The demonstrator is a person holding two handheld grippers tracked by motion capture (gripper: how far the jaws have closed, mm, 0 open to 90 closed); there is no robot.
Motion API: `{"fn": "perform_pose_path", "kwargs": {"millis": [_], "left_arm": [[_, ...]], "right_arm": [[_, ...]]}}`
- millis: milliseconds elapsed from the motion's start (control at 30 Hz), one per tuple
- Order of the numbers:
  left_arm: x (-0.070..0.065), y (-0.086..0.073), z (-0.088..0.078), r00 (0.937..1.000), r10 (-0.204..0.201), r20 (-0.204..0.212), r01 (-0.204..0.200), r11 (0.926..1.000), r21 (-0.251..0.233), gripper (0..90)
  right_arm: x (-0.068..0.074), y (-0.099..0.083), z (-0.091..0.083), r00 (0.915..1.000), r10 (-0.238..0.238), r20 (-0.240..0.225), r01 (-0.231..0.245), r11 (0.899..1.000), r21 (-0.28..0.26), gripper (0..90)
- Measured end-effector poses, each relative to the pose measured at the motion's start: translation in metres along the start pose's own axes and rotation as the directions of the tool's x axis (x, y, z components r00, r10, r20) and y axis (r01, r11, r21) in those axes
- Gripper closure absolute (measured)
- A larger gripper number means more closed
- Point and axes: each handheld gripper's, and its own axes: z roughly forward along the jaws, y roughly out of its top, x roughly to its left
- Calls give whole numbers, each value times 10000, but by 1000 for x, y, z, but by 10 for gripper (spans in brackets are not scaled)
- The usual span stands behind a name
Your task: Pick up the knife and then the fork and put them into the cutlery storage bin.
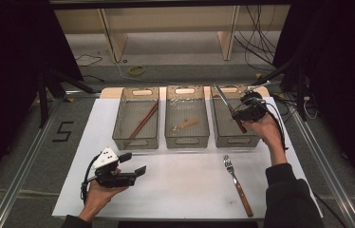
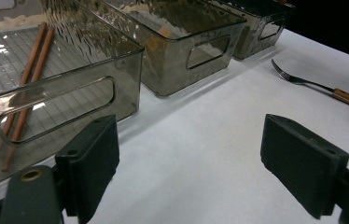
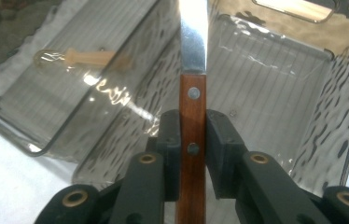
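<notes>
The right gripper (image 1: pixel 240 114) is clamped on the wooden handle of a knife (image 1: pixel 229 108), holding it in the air over the right bin (image 1: pixel 219 134) of three clear bins at the far side of the white mat (image 1: pixel 185 180). In the right gripper view the jaws press flat on both sides of the handle (image 3: pixel 192 140), around the lower rivet, with the steel blade (image 3: pixel 193 35) running straight out beyond them.

The knife looks stiff and fairly light. The riveted wood gives the pads a better hold than the smooth blade would, so the handle is the sensible place to grip; a hold this near the blade should keep it from swinging much. The blade is the part to keep away from the bin walls, which look like thin hard plastic.

In the high view the knife's long axis runs from near right to far left, tip toward the far left corner of the right bin, handle end toward the person.

The left gripper (image 1: pixel 130 164) rests on the near left of the mat, jaws wide apart and empty. A fork (image 1: pixel 237 184) lies near right on the mat, tines pointing far. Chopsticks (image 1: pixel 142 122) lie in the left bin, and a pale small utensil (image 1: pixel 186 124) in the middle one.
</notes>
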Motion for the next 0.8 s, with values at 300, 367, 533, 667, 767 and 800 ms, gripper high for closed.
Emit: {"fn": "perform_pose_path", "kwargs": {"millis": [300, 367, 533, 667, 767, 800], "left_arm": [[0, 0, 0, 10000, 7, 11, -7, 10000, -26, 189], [0, 0, 0, 10000, 8, 13, -8, 10000, -16, 189], [0, 0, 0, 10000, 13, 16, -13, 10000, -14, 189], [0, 0, 0, 10000, 13, 20, -13, 10000, -9, 189], [0, 0, 0, 10000, 17, 22, -17, 10000, 0, 189], [0, 0, 0, 10000, 19, 24, -19, 10000, 0, 189]], "right_arm": [[-5, -1, 13, 9992, 362, 184, -367, 9990, 246, 773], [-5, -1, 15, 9989, 422, 186, -428, 9986, 312, 773], [-4, -2, 19, 9987, 455, 228, -464, 9981, 397, 773], [-4, -2, 22, 9982, 544, 265, -557, 9972, 497, 773], [-4, -3, 24, 9977, 639, 237, -652, 9961, 593, 772], [-4, -3, 24, 9980, 587, 248, -601, 9962, 626, 772]]}}
